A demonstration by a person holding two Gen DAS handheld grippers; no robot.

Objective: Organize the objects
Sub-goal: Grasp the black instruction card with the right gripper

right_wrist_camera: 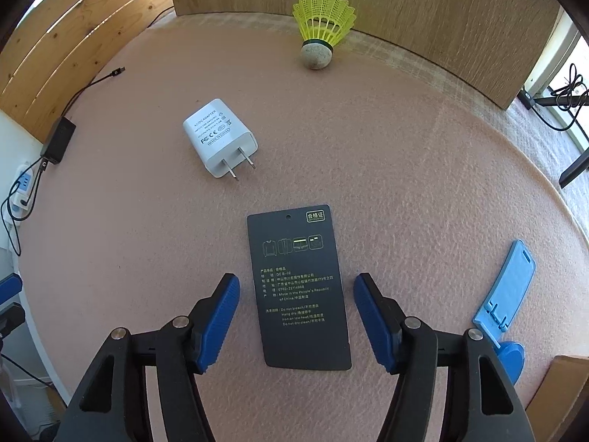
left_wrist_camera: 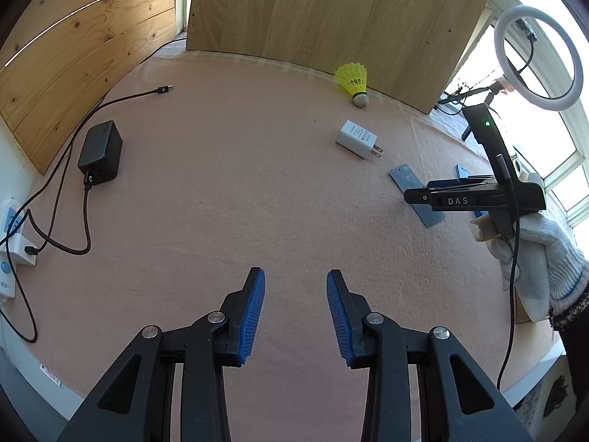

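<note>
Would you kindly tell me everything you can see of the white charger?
The white charger is a small rounded block of glossy plastic, lying flat on the pink felt mat. Its upper face carries grey printed text and certification marks. Two metal prongs stick out toward the camera and right. It lies apart from the black tag and shuttlecock; nothing else touches it.

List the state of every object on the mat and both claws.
Left claw: open, empty.
Right claw: open, straddling the tag, not gripping.
Black tag: flat, printed side up.
White adapter: on its side, unplugged.
Shuttlecock: lying on the mat, cork toward camera.
Blue stand: lying flat.
Black charger: cable attached.
</note>
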